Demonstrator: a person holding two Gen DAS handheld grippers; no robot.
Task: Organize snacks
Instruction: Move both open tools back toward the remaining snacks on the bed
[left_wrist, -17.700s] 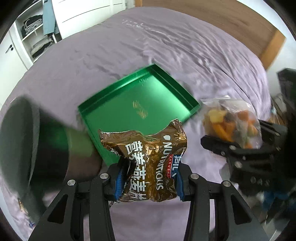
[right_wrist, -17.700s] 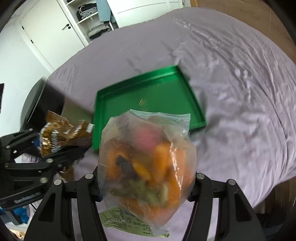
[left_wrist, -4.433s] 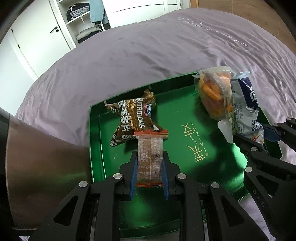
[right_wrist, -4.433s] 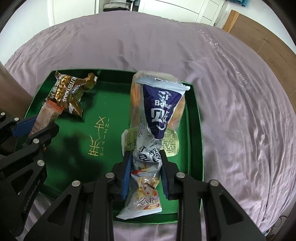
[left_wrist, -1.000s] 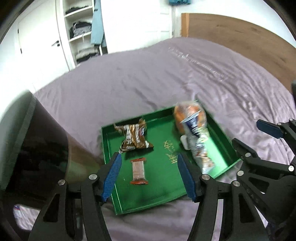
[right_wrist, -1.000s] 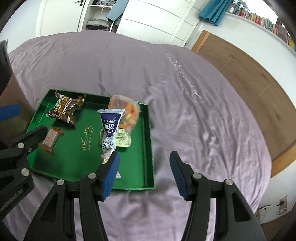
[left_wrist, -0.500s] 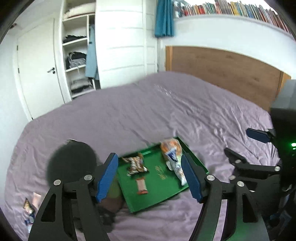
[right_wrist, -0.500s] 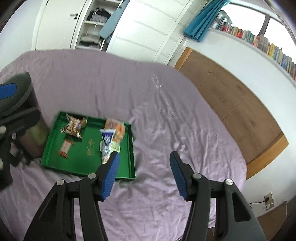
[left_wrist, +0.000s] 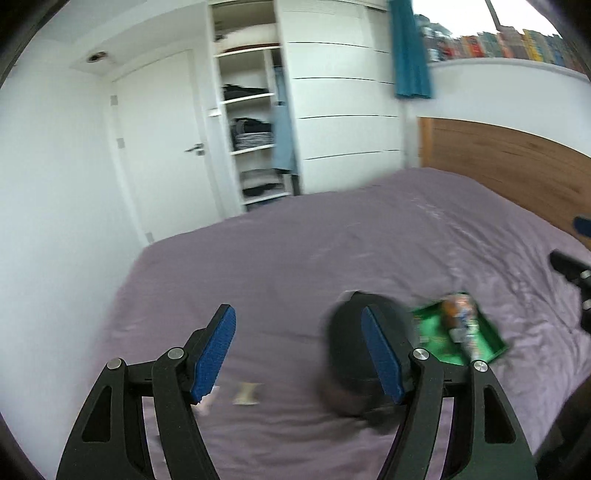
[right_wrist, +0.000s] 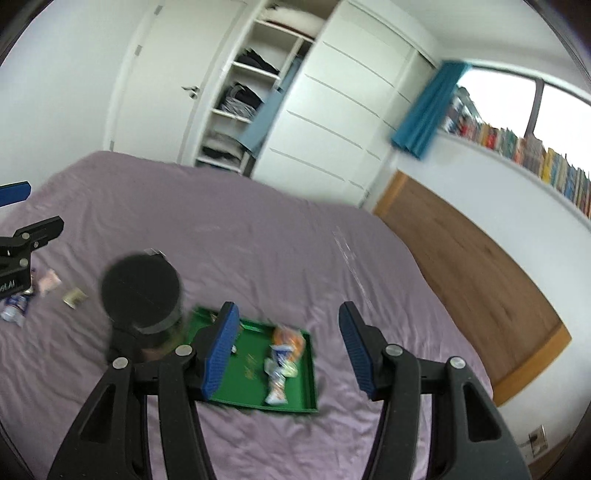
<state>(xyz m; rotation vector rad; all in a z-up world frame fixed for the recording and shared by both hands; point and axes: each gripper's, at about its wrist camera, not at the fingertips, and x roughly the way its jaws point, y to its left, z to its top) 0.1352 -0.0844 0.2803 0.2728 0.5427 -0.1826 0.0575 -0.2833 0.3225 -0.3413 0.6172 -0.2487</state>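
A green tray (right_wrist: 295, 398) lies on the purple bed, far below both grippers. In it lie a clear bag of orange snacks (right_wrist: 290, 339) and a blue-and-white packet (right_wrist: 279, 376). The tray also shows at the right of the left wrist view (left_wrist: 491, 341), blurred. My left gripper (left_wrist: 299, 354) is open and empty, high above the bed. My right gripper (right_wrist: 286, 347) is open and empty, also high up. Loose snack packets (right_wrist: 74, 295) lie on the bed left of the tray, and they also show in the left wrist view (left_wrist: 247, 393).
A black round bin (right_wrist: 142, 291) stands on the bed next to the tray's left side. A white wardrobe with open shelves (right_wrist: 243, 99) and a door stand beyond the bed. A wooden headboard (right_wrist: 480, 280) is on the right.
Both grippers have risen further from the tray, which looks smaller now. The left gripper has swung left, so the tray sits at the right of its view. Both stay open.
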